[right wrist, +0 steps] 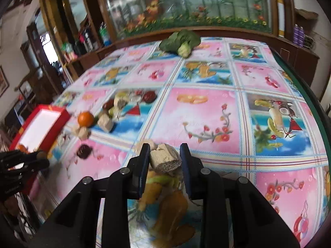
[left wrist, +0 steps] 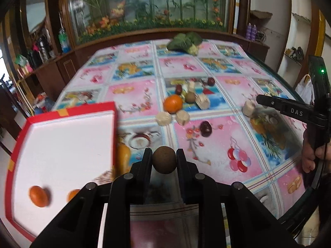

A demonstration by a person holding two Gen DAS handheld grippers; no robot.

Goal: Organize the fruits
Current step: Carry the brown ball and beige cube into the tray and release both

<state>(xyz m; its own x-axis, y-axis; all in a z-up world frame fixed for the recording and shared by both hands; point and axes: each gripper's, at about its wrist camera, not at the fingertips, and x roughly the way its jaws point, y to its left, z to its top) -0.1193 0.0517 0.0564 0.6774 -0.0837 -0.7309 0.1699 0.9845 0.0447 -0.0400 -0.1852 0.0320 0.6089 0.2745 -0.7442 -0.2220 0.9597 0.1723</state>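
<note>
My left gripper (left wrist: pixel 164 154) is shut on a small round brown fruit (left wrist: pixel 164 162), held just above the tablecloth. To its left lies a red box with a white inside (left wrist: pixel 72 140); two oranges (left wrist: pixel 39 196) sit in its near corner. My right gripper (right wrist: pixel 164 155) is shut on a beige chunk with a dark cut end (right wrist: pixel 165 159), also lifted off the table. In the left wrist view the right gripper (left wrist: pixel 261 99) shows at the right with that chunk (left wrist: pixel 249 107). In the middle of the table lie an orange (left wrist: pixel 173 103), another brown fruit (left wrist: pixel 190 97), dark red fruits (left wrist: pixel 205 128) and beige chunks (left wrist: pixel 182 117).
A green leafy vegetable (left wrist: pixel 184 41) lies at the table's far edge. A flowered tablecloth (right wrist: pixel 206 111) covers the table, whose green rim (right wrist: pixel 310 95) curves along the right. Wooden cabinets and a glass display (left wrist: pixel 149 6) stand behind. A hand (left wrist: pixel 310 157) holds the right gripper's handle.
</note>
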